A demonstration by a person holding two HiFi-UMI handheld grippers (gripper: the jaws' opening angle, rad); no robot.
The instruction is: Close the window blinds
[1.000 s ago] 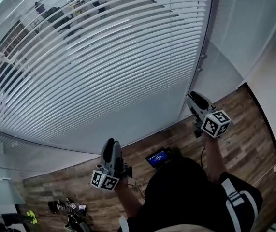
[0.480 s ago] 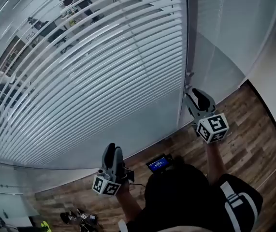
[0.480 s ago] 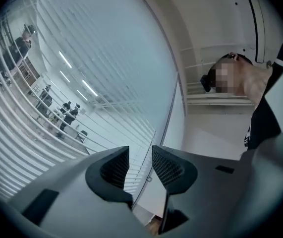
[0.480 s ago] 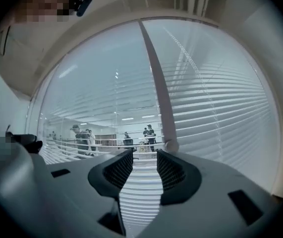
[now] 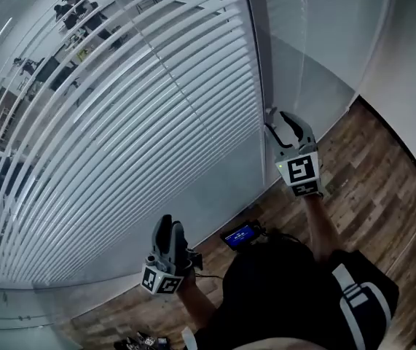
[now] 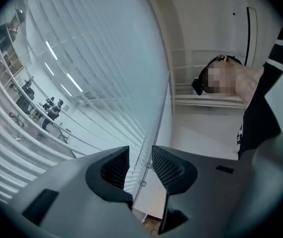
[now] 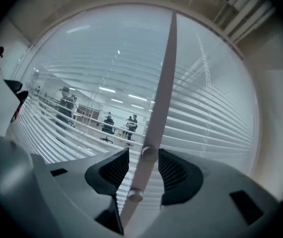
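White slatted blinds (image 5: 120, 122) hang over a big window, their slats tilted open so that the room beyond shows through. A grey upright frame post (image 5: 258, 64) divides this pane from the one on the right. My right gripper (image 5: 280, 124) is raised at that post, open. In the right gripper view the post (image 7: 163, 83) runs between the jaws, and a round knob (image 7: 148, 152) on it sits in the gap, with a second knob (image 7: 135, 197) lower. My left gripper (image 5: 167, 223) hangs lower, open and holding nothing, and points toward the blinds (image 6: 57, 83).
Another blind (image 5: 317, 13) covers the pane right of the post, beside a white wall (image 5: 411, 49). Below is wood flooring (image 5: 382, 166) and a small device with a blue screen (image 5: 238, 235). People (image 7: 64, 103) stand beyond the glass. A person (image 6: 240, 83) appears in the left gripper view.
My right gripper has moved left and up, from beside the post to around it. The view has swung, so the blinds look steeper. My left gripper has hardly moved.
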